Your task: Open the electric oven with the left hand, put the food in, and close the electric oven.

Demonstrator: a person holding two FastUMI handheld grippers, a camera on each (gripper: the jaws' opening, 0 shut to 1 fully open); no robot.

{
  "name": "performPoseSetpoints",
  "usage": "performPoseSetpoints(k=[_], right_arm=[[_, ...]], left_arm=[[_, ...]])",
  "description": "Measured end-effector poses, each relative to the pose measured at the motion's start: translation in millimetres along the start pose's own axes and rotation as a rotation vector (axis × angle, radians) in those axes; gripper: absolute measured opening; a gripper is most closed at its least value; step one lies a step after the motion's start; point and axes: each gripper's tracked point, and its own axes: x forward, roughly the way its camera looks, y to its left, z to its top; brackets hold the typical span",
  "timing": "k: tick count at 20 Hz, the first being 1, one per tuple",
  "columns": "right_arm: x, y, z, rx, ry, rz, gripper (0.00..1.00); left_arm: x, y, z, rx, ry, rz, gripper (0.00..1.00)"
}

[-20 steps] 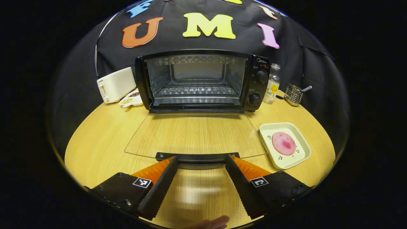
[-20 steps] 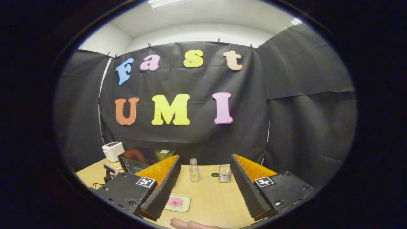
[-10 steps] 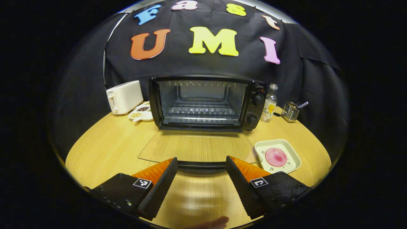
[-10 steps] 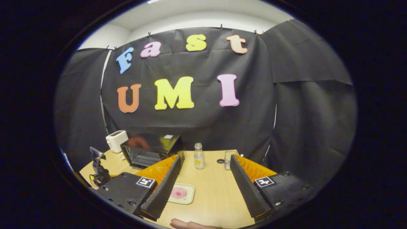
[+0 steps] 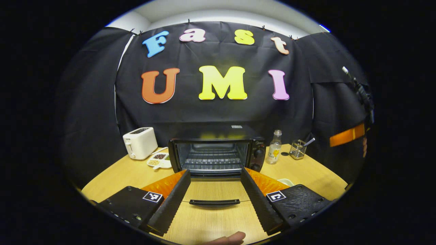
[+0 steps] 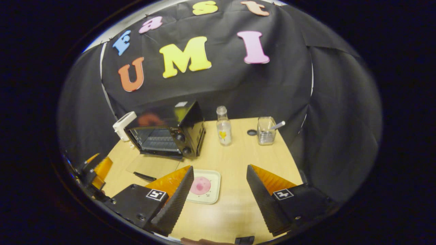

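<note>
One of three steps looks done: both tongs, left (image 5: 214, 190) and right (image 6: 219, 190), gape empty; the pink food (image 6: 200, 185) sits on its plate (image 6: 214, 174) on the surface (image 6: 235, 211), before the open oven (image 5: 215, 156). Loading and closing remain. Left gripper view shows the racks, seemingly bare.

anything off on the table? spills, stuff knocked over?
Nothing stands out. The oven door lies flat open, as the task needs. Plate with pink food sits flat, bottle and toaster upright, no spills.
</note>
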Motion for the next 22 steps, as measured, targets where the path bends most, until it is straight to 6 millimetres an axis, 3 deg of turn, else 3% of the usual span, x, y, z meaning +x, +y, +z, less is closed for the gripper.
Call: performPoseSetpoints(k=[3,6,11,14,17,19,21,22], right_arm=[[38.6,-4.7,-28.9,0.028,0.131,-0.001,0.91],[69.7,-4.9,-60.0,0.071,0.246,0.021,0.89],[120.2,-17.9,-90.0,0.118,0.381,0.005,0.85],[134.4,-7.9,-106.3,0.14,0.456,0.048,0.76],[140.8,3.6,-120.0,0.16,0.525,0.101,0.69],[150.1,12.1,-125.8,0.155,0.545,0.152,0.49],[158.4,7.0,-126.1,0.139,0.565,0.172,0.14],[156.1,7.0,-128.1,0.159,0.565,0.201,0.03]], left_arm=[[-10.8,-1.3,25.1,0.032,-0.045,0.007,0.95],[-18.2,1.7,48.8,0.039,-0.099,0.02,0.95],[-22.1,5.2,63.0,0.032,-0.144,0.04,0.95],[-26.0,15.1,69.1,0.057,-0.151,0.088,0.95],[-33.5,12.8,77.4,0.039,-0.171,0.084,0.95],[-36.1,11.2,74.4,0.018,-0.161,0.074,0.95],[-35.2,5.9,72.3,0.003,-0.149,0.054,0.94],[-35.0,4.1,70.5,0.002,-0.144,0.052,0.94]])
